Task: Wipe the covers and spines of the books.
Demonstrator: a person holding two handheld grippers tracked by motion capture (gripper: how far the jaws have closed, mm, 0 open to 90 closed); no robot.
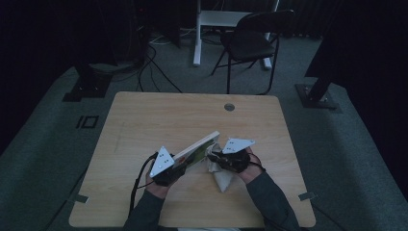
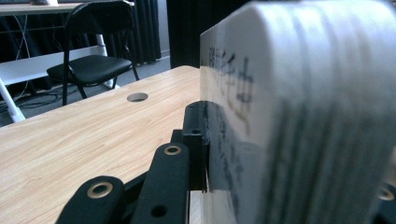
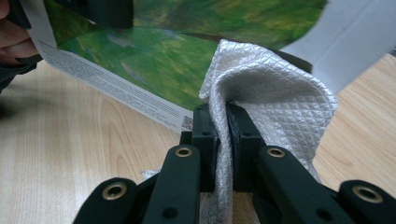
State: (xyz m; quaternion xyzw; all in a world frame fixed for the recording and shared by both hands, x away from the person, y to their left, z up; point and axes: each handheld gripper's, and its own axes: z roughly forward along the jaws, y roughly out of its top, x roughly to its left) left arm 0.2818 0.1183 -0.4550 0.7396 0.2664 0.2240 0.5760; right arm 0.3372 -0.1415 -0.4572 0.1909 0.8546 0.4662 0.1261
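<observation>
1. Clamping the book [image 2: 299,112] edge-on in the left gripper [image 2: 201,154], at right of the left gripper view, blurred from nearness.
2. Pinching a fold of white quilted cloth [image 3: 261,102] between the narrowly closed jaws of the right gripper [image 3: 223,135], at centre frame.
3. Pressing the cloth against the green cover, upper half of the right gripper view.
4. Holding the book [image 1: 197,147] tilted above the table [image 1: 144,120], centre of the high view, between left gripper [image 1: 168,166] and right gripper [image 1: 226,159].
5. Judging progress: wiping apparently under way; cover portion already cleaned not determinable.
</observation>
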